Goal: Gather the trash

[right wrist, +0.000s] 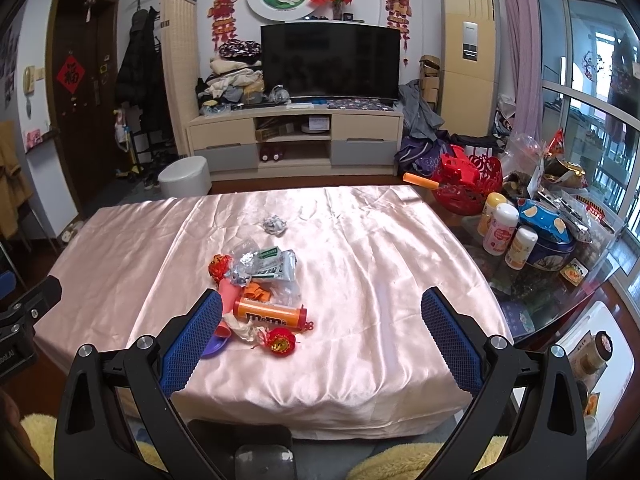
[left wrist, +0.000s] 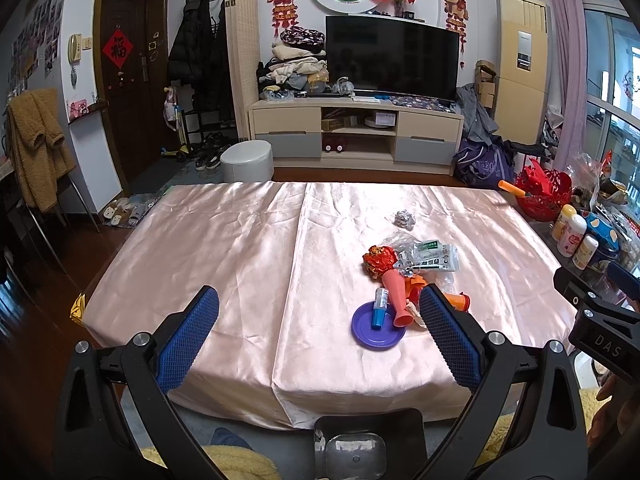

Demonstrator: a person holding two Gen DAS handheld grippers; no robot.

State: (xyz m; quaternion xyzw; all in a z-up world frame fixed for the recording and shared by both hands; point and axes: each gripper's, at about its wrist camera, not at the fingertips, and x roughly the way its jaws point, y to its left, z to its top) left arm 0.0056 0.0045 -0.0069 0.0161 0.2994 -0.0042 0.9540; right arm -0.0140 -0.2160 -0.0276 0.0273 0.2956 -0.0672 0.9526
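Note:
A pile of trash lies on the pink satin tablecloth (left wrist: 224, 248). It holds a purple plate (left wrist: 378, 328) with a small blue-capped bottle (left wrist: 379, 308), a pink cone (left wrist: 394, 294), a red crumpled wrapper (left wrist: 378, 260), a white-green plastic wrapper (left wrist: 430, 258) and an orange M&M's tube (right wrist: 270, 317). A crumpled foil ball (left wrist: 405, 219) lies farther back. A red ornament (right wrist: 281, 342) lies nearest in the right wrist view. My left gripper (left wrist: 318, 332) is open and empty, left of the pile. My right gripper (right wrist: 322, 336) is open and empty, right of the pile.
A red basket (right wrist: 472, 184) with an orange stick, several white bottles (right wrist: 500, 228) and a blue tin (right wrist: 554, 246) crowd a glass side table at the right. A TV stand (left wrist: 356, 132) and a white stool (left wrist: 247, 160) stand beyond the table.

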